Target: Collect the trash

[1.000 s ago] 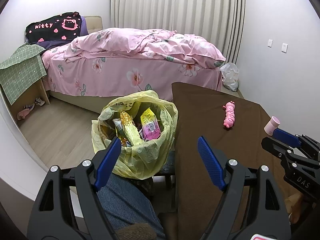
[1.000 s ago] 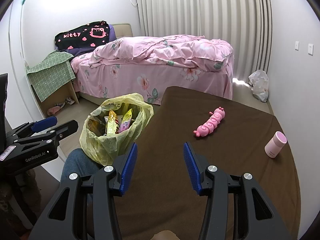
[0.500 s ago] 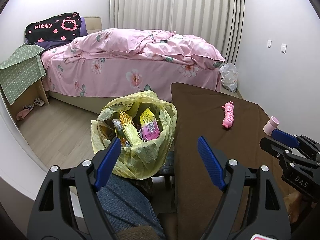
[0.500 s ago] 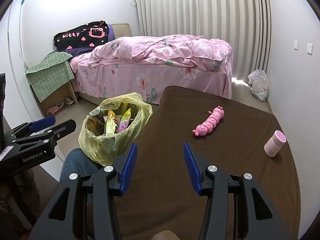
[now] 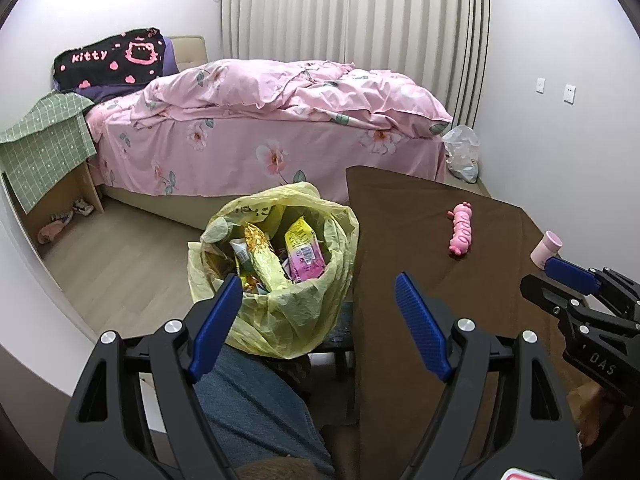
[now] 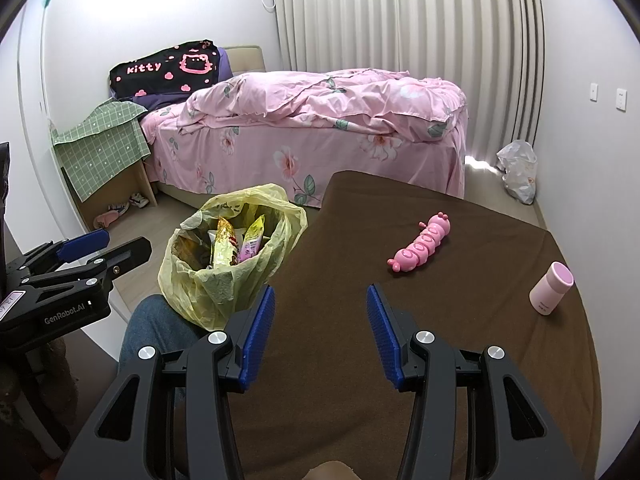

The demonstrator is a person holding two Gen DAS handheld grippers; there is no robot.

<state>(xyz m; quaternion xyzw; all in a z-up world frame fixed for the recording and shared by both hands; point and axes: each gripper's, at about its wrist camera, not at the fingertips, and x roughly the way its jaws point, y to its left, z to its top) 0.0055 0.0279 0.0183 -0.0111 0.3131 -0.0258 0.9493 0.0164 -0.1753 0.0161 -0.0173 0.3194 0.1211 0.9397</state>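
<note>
Left wrist view: left tool (image 5: pixel 320 312) hovering wide open, gripping nothing, over yellow trash bag (image 5: pixel 280 280) sitting beside tabletop (image 5: pixel 400 240), stuffed with snack wrappers (image 5: pixel 280 252). Risking a snagged rim, tipping the bag.

Right wrist view: right tool (image 6: pixel 320 330) gaping empty above tabletop. Risking mistaking pink caterpillar toy (image 6: pixel 422 246) or pink cup (image 6: pixel 550 288) for trash.

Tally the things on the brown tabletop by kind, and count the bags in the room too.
Pink caterpillar toy: 1
Pink cup: 1
Yellow trash bag, beside the brown tabletop: 1
White plastic bag, on the floor: 1
Total: 4
</note>
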